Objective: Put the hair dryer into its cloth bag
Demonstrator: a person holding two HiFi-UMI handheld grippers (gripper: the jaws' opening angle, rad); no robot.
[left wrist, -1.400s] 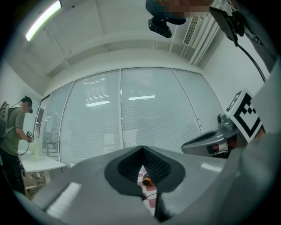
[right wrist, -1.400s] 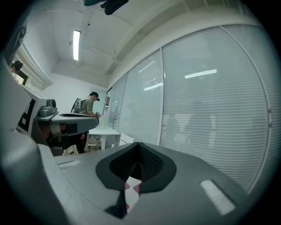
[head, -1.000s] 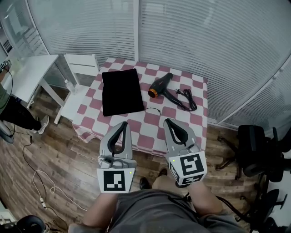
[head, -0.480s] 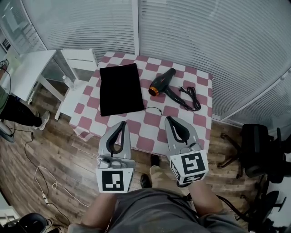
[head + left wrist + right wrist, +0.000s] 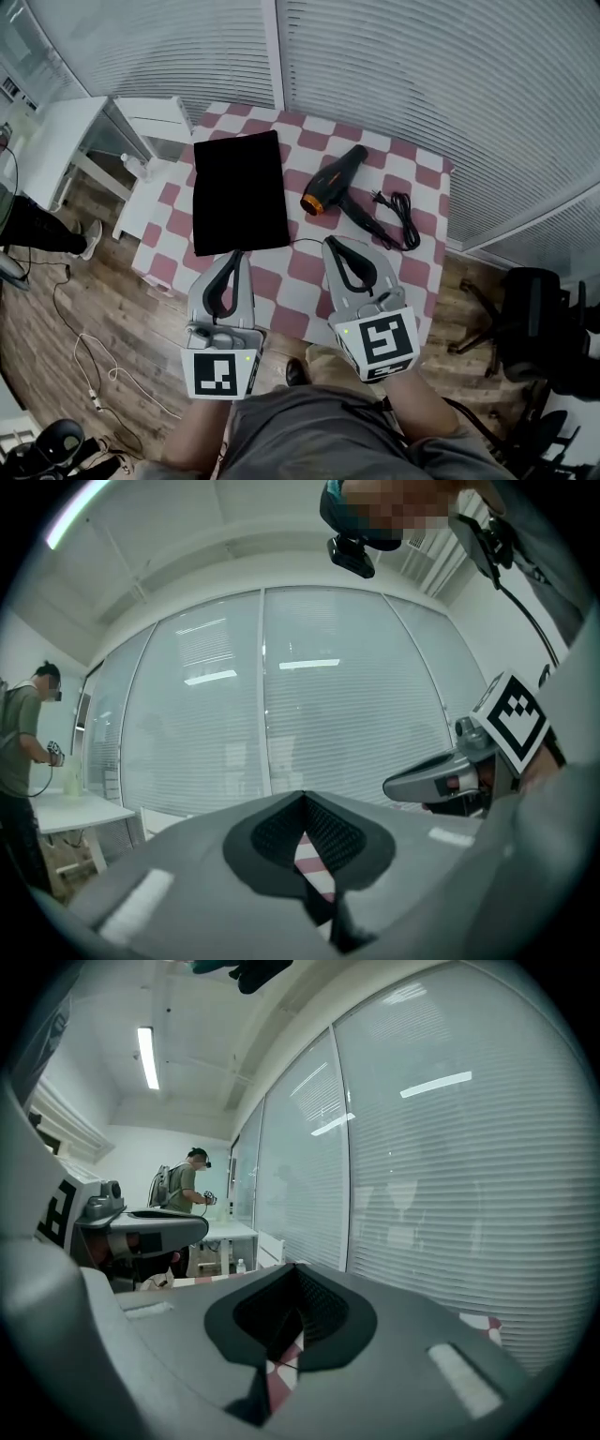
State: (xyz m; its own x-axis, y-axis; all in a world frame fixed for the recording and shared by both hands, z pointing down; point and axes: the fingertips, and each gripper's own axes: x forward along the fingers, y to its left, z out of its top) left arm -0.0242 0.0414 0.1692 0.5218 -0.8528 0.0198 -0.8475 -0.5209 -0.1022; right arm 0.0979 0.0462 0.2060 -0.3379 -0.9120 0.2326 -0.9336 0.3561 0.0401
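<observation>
1. Both tools are empty. The left gripper has its jaws closed together, and so does the right gripper. All you see through the little gaps is checkered cloth. They sit side by side at the 6 o'clock edge of the table, pointing at the work, so my read is this is just the approach and nothing's been picked up yet.
2. The hair dryer lies on its side around 1 o'clock, orange nozzle end facing the bag. Its cord is loosely bunched off at 3 o'clock, well out of the way.
3. The cloth bag is spread flat at 10 o'clock, just beside the dryer but not touching it. Can't tell which end is the mouth. Laid out like that, I'd guess one tool opens the bag while the other brings in the dryer.
4. The surface is a pink and white checkered tablecloth.
5. The room has a wood floor, walls of glass with blinds, a white side table at 10 o'clock, an office chair at 4, and another person working by the far desk.
</observation>
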